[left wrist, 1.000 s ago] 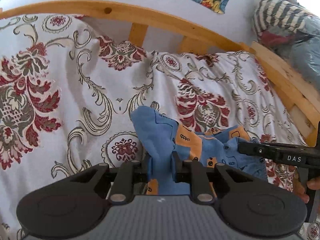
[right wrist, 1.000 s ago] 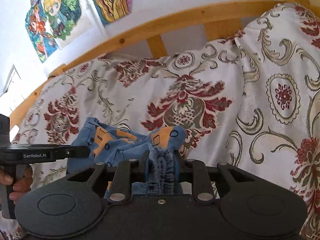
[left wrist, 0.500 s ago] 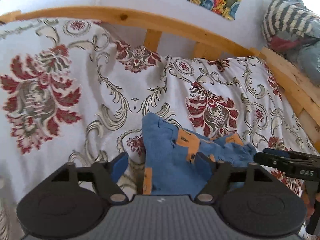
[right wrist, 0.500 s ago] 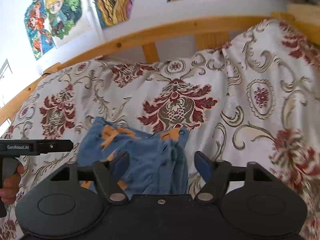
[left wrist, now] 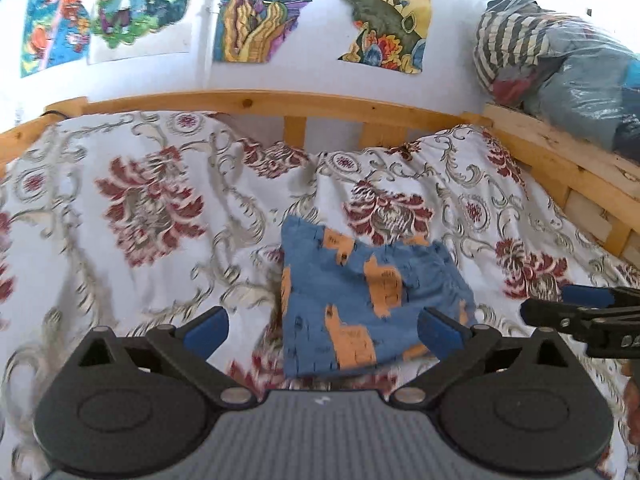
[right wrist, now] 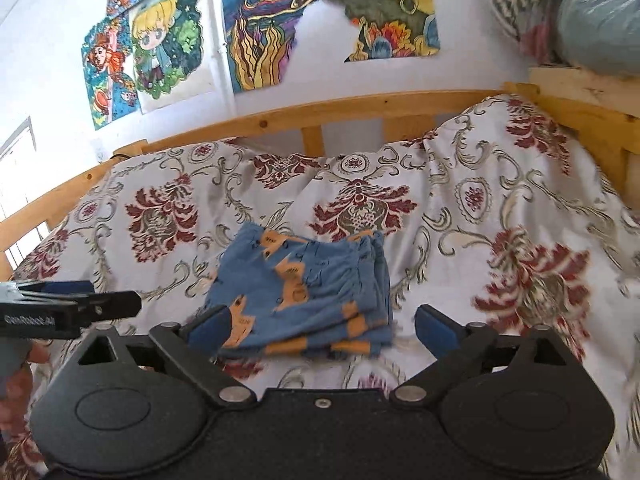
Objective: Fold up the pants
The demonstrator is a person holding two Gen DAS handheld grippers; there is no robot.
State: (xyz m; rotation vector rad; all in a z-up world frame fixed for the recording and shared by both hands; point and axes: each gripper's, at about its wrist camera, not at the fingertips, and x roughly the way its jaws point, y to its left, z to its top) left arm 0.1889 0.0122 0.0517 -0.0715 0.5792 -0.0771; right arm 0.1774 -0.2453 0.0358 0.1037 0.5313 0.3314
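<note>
Your left gripper [left wrist: 323, 330] & right gripper [right wrist: 323, 326]: jaws just spread wide, nothing pinched. Folded blue pants w/ orange patches [left wrist: 360, 300] lie mid-frame, just past the fingertips, on the white floral bedspread [left wrist: 140, 220].

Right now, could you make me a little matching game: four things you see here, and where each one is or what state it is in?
Things:
1. pants
2. left gripper
3. striped bundle
4. drawings

Places or states:
A. stuck on the white wall
B. open, holding nothing
C. folded, lying on the flowered bedspread
D. up on the wooden ledge at the right

Pairs: 1-C, 2-B, 3-D, 4-A
</note>
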